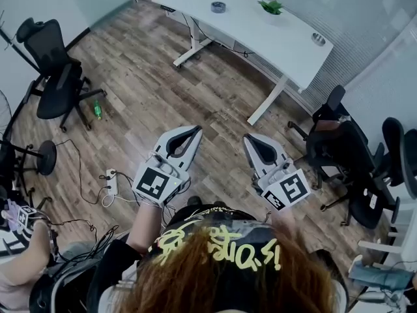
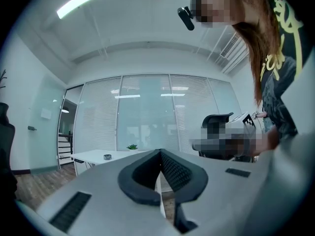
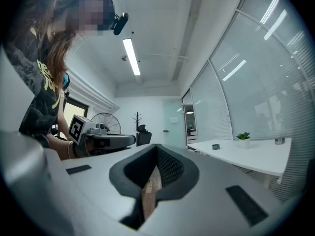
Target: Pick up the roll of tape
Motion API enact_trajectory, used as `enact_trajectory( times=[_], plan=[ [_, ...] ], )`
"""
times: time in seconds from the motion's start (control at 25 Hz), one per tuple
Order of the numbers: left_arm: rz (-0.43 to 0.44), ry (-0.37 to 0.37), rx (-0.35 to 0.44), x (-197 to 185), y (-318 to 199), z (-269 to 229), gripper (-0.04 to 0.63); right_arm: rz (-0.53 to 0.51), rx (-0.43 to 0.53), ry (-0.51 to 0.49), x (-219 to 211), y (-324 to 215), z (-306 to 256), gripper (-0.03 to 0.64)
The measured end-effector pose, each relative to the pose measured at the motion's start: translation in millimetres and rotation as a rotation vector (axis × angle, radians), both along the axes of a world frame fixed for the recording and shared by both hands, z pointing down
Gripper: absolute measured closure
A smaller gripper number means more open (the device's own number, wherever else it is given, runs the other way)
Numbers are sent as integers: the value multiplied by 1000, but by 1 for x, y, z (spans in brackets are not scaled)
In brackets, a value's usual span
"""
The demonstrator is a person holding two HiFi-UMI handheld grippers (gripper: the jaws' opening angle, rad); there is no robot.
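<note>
The roll of tape (image 1: 218, 6) is a small dark ring lying on the white table (image 1: 247, 28) far across the room. It also shows tiny in the left gripper view, roll of tape (image 2: 107, 156), and in the right gripper view, roll of tape (image 3: 215, 146). My left gripper (image 1: 195, 130) and right gripper (image 1: 249, 137) are held level side by side over the wooden floor, well short of the table. Both are shut with nothing between the jaws. The left gripper (image 2: 160, 151) points toward the table; the right gripper (image 3: 156, 145) has it off to its right.
A potted plant (image 1: 271, 6) and a small metal bowl (image 1: 318, 38) share the table. Black office chairs stand at the left (image 1: 55, 70) and right (image 1: 345, 149). A green bottle (image 1: 97, 109) and a power strip with cables (image 1: 111, 181) lie on the floor.
</note>
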State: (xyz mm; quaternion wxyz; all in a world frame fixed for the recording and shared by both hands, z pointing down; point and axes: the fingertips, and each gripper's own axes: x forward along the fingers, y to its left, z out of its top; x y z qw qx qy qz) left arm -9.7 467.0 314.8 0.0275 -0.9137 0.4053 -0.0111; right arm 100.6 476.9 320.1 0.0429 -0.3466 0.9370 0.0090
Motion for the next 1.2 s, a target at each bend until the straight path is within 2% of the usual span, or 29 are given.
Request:
enact_trajectory(
  times=[0.16,0.2,0.24,0.36,0.48,0.6,0.68,0.96,1.2],
  plan=[
    [-14,23,-21,-3,-5,3,603,27,2,-73,0,-4,-5,601],
    [-17,35,-28,-5,-6,3,603,43,-6,-70,-1,-6,-3,578],
    [-19,49,-33,-7,-6,3,599,61,-13,-62,-1,-8,-1,522],
    [-33,85,-26,-14,-10,0,494,110,-31,-50,-1,-15,4,373],
    [-62,97,-21,-24,-16,0,367,146,-39,-53,-2,-21,5,327],
    [-102,121,-19,-39,-22,-1,280,162,-35,-50,-9,-24,5,311],
    [-116,120,-16,-48,-25,0,249,170,-34,-50,-15,-27,7,307],
    [-106,111,-27,-73,-25,10,233,182,-27,-57,-37,-30,11,308],
    [-91,94,-37,-83,-33,19,233,218,-45,-66,-35,-41,14,307]
  ],
)
